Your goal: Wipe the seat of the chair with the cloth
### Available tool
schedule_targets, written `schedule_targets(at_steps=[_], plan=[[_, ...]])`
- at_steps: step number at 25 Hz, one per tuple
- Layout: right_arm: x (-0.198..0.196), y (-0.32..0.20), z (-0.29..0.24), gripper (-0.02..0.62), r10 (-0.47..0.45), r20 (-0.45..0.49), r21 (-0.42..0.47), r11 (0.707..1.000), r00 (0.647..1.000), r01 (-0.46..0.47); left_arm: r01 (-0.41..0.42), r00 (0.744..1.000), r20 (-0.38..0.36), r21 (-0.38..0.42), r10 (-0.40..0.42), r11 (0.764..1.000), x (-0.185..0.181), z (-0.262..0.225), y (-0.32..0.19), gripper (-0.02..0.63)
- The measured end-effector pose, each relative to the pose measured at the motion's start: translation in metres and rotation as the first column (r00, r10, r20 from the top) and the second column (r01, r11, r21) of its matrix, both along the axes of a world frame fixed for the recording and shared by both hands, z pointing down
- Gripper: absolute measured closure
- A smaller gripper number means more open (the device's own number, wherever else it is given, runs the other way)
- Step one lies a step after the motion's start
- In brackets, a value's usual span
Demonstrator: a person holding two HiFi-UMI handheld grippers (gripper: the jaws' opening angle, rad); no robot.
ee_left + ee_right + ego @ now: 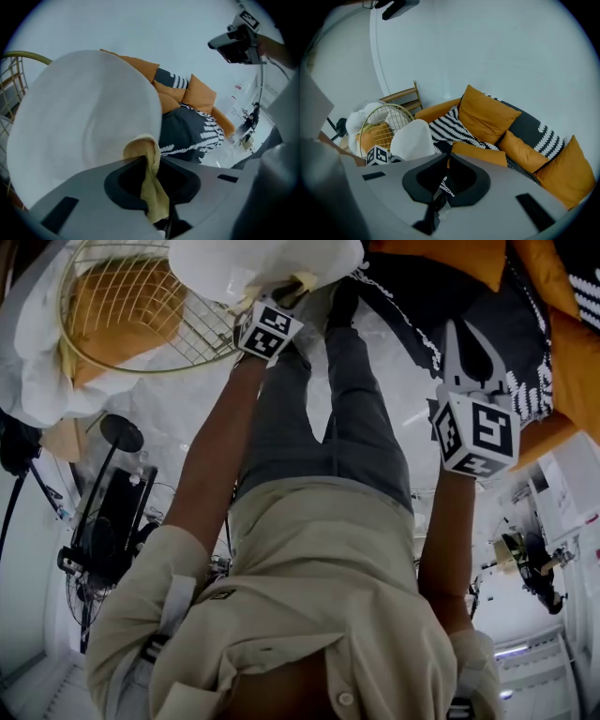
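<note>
Left gripper (281,292) is clamped on a yellow cloth (151,183). The cloth is pinched between the closed jaws and a folded end sticks out past the tips. That end presses against the near edge of a white rounded seat (84,126), which is probably the chair's seat, though the head view crops it at the top edge. In the head view the cloth (302,282) shows as a small yellow bit at the seat's (234,263) lower rim.

Right gripper (469,334) is held out to the right, well apart from the seat. Its jaws are together with nothing between them; the right gripper view shows the tips (446,158) meeting on air.

A gold wire frame (122,310) with an orange cushion inside sits just beside the seat, on its left. A sofa (440,110) with orange cushions (487,115) and a black-and-white striped throw (450,124) lies behind. The person's beige shirt (309,587) and grey trousers (347,418) fill the middle of the head view.
</note>
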State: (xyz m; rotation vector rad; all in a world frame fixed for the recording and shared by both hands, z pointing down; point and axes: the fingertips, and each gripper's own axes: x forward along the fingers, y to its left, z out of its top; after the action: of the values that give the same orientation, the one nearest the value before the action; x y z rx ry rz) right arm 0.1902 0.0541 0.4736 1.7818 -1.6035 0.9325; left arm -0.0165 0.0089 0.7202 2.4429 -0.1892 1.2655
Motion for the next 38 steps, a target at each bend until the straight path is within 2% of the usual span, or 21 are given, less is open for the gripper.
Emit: schedule_targets(at_steps=[2, 5, 9, 11, 13, 15, 19, 21, 22, 24, 26, 30, 33, 36, 38], plan=[[0.000, 0.000, 0.000, 0.568, 0.001, -0.002, 0.000, 1.000, 1.000, -0.001, -0.043, 0.999, -0.003, -0.033, 0.043, 0.999, 0.007, 0.002, 0.029, 0.529], [0.000, 0.001, 0.001, 0.568, 0.002, -0.003, -0.002, 1.000, 1.000, -0.002, -0.051, 0.999, 0.003, -0.047, 0.051, 0.998, 0.001, 0.004, 0.037, 0.529], [-0.002, 0.001, 0.002, 0.568, -0.001, -0.001, -0.004, 1.000, 1.000, 0.001, -0.019, 1.000, 0.002, 0.004, 0.019, 1.000, -0.015, 0.003, 0.000, 0.529], [-0.004, 0.000, 0.002, 0.568, -0.004, 0.002, -0.003, 1.000, 1.000, 0.004, 0.068, 0.998, 0.003, 0.057, -0.068, 0.996, -0.037, -0.003, -0.045, 0.528], [-0.004, 0.001, 0.001, 0.568, -0.005, 0.002, -0.001, 1.000, 1.000, 0.005, 0.203, 0.979, -0.004, 0.122, -0.204, 0.972, -0.067, -0.021, -0.106, 0.529], [-0.001, 0.003, 0.001, 0.568, -0.002, -0.001, -0.001, 1.000, 1.000, 0.002, 0.293, 0.955, -0.015, 0.201, -0.296, 0.935, -0.097, -0.043, -0.166, 0.529], [0.001, 0.004, 0.001, 0.568, 0.002, 0.001, 0.000, 1.000, 1.000, -0.002, 0.345, 0.935, -0.053, 0.365, -0.350, 0.865, -0.149, -0.090, -0.253, 0.529], [0.001, 0.005, 0.002, 0.568, 0.004, 0.002, -0.003, 1.000, 1.000, -0.004, 0.340, 0.934, -0.048, 0.417, -0.354, 0.843, -0.163, -0.108, -0.269, 0.529], [0.002, 0.005, 0.002, 0.568, 0.005, 0.001, -0.004, 1.000, 1.000, -0.005, 0.330, 0.936, -0.036, 0.431, -0.350, 0.840, -0.167, -0.112, -0.271, 0.529], [0.003, 0.005, 0.003, 0.568, 0.005, 0.000, -0.005, 1.000, 1.000, -0.005, 0.306, 0.941, -0.001, 0.432, -0.339, 0.849, -0.169, -0.106, -0.263, 0.529], [0.003, 0.005, 0.003, 0.568, 0.004, -0.001, -0.006, 1.000, 1.000, -0.004, 0.289, 0.944, 0.037, 0.390, -0.328, 0.874, -0.167, -0.083, -0.243, 0.529], [0.002, 0.007, 0.004, 0.568, 0.001, -0.003, -0.013, 1.000, 1.000, -0.001, 0.227, 0.958, 0.123, 0.231, -0.260, 0.946, -0.144, -0.015, -0.160, 0.529], [-0.001, 0.004, 0.007, 0.568, -0.003, -0.004, -0.017, 1.000, 1.000, 0.003, 0.163, 0.973, 0.148, 0.086, -0.175, 0.983, -0.114, 0.020, -0.076, 0.529], [-0.003, 0.002, 0.006, 0.568, -0.008, -0.005, -0.016, 1.000, 1.000, 0.008, 0.111, 0.985, 0.134, -0.041, -0.105, 0.993, -0.084, 0.034, -0.001, 0.529], [-0.005, 0.001, 0.006, 0.568, -0.011, -0.002, -0.015, 1.000, 1.000, 0.011, 0.107, 0.988, 0.124, -0.084, -0.096, 0.991, -0.072, 0.035, 0.024, 0.529]])
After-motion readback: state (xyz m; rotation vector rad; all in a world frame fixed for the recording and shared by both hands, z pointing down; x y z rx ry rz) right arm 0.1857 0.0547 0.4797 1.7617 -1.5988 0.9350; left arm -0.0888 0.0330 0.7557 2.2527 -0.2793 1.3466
